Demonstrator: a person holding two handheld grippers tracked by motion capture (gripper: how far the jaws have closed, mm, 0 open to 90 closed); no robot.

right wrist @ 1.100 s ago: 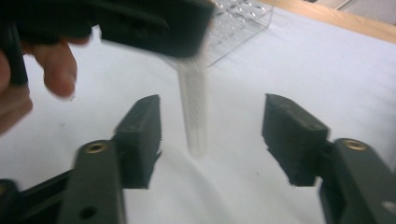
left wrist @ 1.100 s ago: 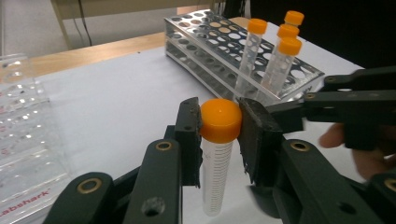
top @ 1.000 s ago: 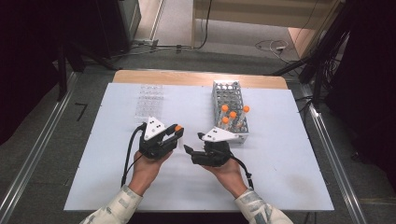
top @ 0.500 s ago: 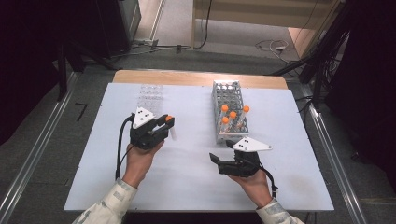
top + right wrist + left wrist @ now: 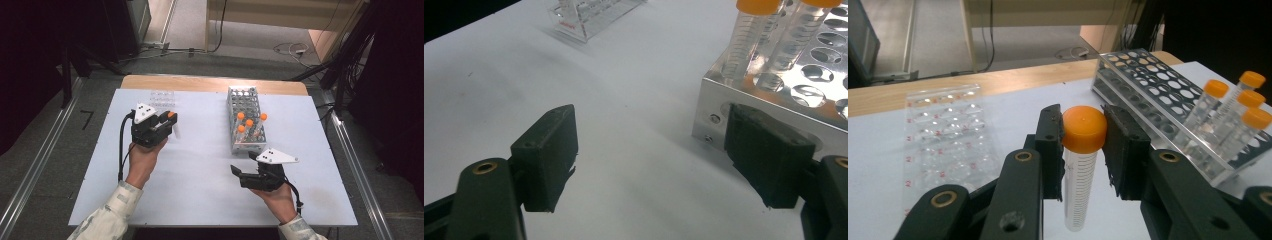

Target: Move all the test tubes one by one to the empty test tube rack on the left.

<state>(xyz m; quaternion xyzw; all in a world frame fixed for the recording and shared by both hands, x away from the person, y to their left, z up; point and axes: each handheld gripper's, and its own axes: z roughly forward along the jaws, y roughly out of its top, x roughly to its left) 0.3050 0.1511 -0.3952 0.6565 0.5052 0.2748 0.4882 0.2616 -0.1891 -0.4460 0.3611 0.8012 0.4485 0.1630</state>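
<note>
A white surface (image 5: 200, 170) on a wooden-edged table stands over grey floor with cables behind. Toward the far left lies a clear plastic tray (image 5: 945, 135); right of centre stands a metal tube rack (image 5: 245, 122) holding three orange-capped tubes (image 5: 249, 126) at its near end. The left gripper (image 5: 1083, 150), near the tray, has its fingers (image 5: 1050, 147) closed on an orange-capped tube (image 5: 1082, 160), held upright by its cap. The right gripper (image 5: 654, 155) sits just beside the rack's near corner, fingers (image 5: 549, 150) spread wide with nothing between them. Bare surface lies between both hands and along the near edge.
</note>
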